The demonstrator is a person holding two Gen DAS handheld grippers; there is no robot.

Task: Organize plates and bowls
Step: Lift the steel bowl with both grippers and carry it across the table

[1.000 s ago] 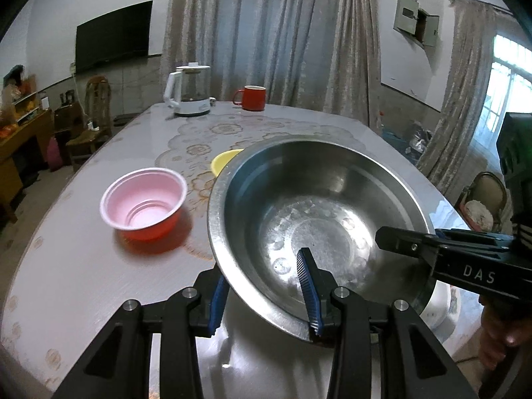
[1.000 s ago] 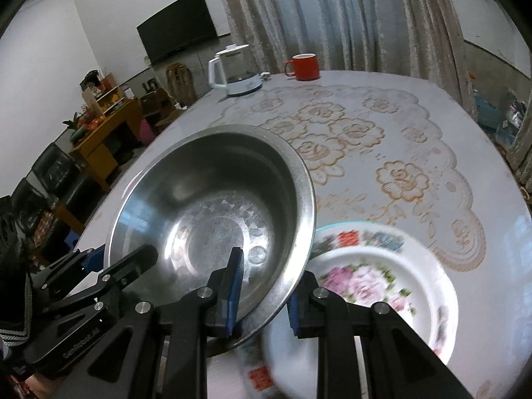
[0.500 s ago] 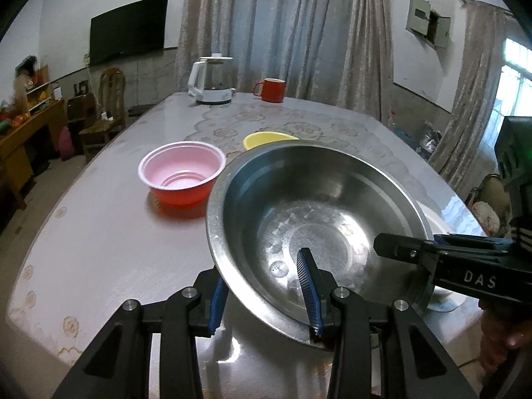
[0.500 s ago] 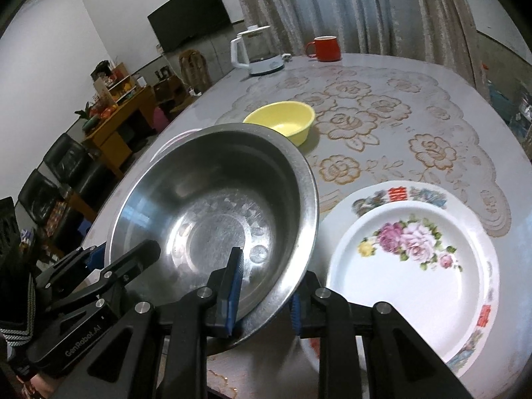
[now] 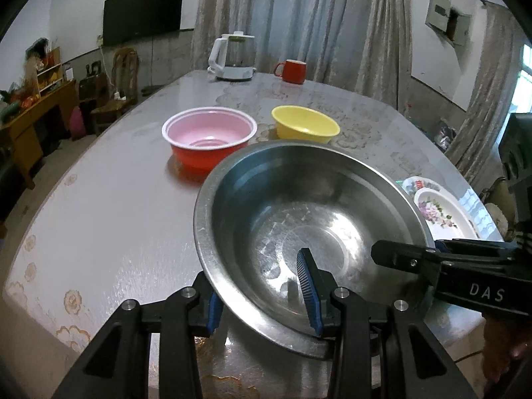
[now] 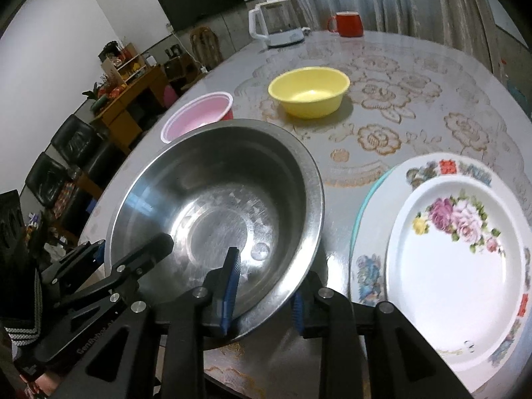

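Note:
A large steel bowl (image 5: 299, 219) is held above the table's near edge by both grippers. My left gripper (image 5: 262, 296) is shut on its near rim, one finger inside and one outside. My right gripper (image 6: 264, 294) is shut on the rim (image 6: 279, 302) the same way; its fingers (image 5: 409, 259) show from the right in the left wrist view. A red bowl with a pink inside (image 5: 209, 139) and a yellow bowl (image 5: 304, 126) stand behind it. A floral plate (image 6: 459, 242) lies on a larger plate (image 6: 369, 219) to the right.
A white kettle (image 5: 234, 56) and a red mug (image 5: 292, 70) stand at the table's far end. The table (image 5: 109, 206) has a glossy lace-patterned top. Chairs and a wooden cabinet stand left of the table.
Both grippers have pulled the steel bowl back toward the near edge and left, off the floral plate. The red and yellow bowls now show behind it.

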